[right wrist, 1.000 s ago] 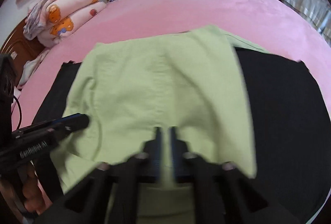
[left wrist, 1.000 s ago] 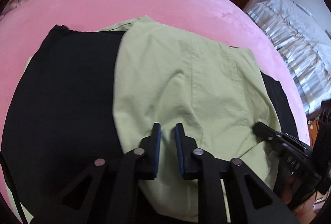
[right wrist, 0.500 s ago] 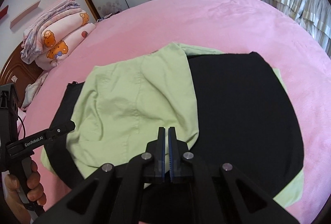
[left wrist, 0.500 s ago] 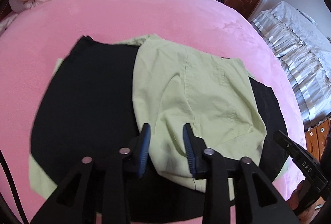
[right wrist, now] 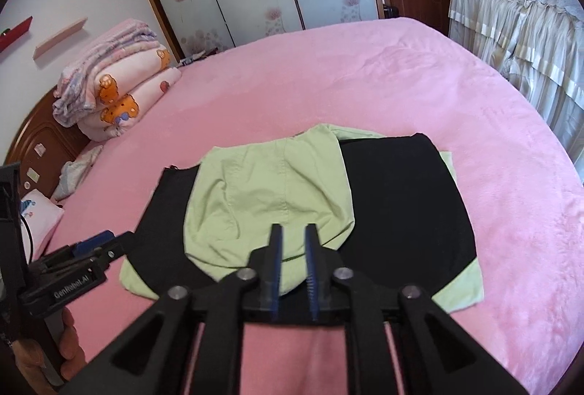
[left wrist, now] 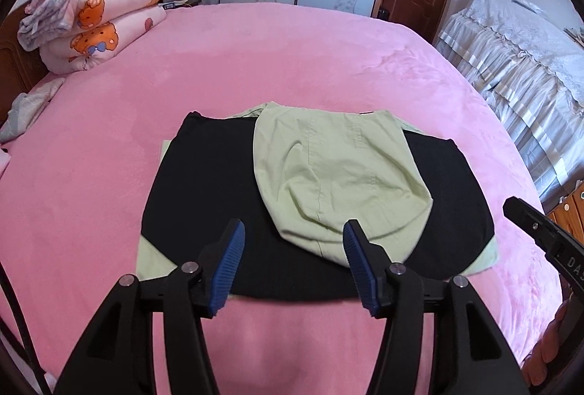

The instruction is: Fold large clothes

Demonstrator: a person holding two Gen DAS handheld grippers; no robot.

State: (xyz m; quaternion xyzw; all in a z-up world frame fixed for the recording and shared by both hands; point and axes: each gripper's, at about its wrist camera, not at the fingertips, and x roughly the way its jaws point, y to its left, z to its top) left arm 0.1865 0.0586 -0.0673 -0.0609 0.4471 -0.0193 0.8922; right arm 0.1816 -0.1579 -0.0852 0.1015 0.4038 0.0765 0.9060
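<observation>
Garment (left wrist: 339,183): pale green with a black inner face, lying folded in the middle of the bed. A green flap is turned over onto the black panel (left wrist: 204,183); green corners poke out from beneath at the near left and near right. The flap lies rumpled, with creases running toward its near rounded edge.

Bed (left wrist: 292,59): wide, covered in pink plush, bare around the garment on all sides.

Quilts (left wrist: 95,19): a folded stack with a cartoon bear print, at the far left of the bed, well apart from the garment.

Left hand-held gripper (left wrist: 294,263): jaws wide, having just been opening, nothing between them; it hangs clear above the near edge of the garment.

Right hand-held gripper (right wrist: 294,249): jaws narrow, a slim gap only, having just been opening, nothing held; also clear of the cloth.

Risks, as judged:
- The flap sits off-centre and creased; a further fold over it would probably lock the wrinkles in and leave a lopsided bundle.
- Thin layers lie stacked, so a pinch at the near edge may catch only the top layer, or take the black panel along, dragging the fold apart.
- Plush bedding may grip the cloth and skew it when pulled.
</observation>
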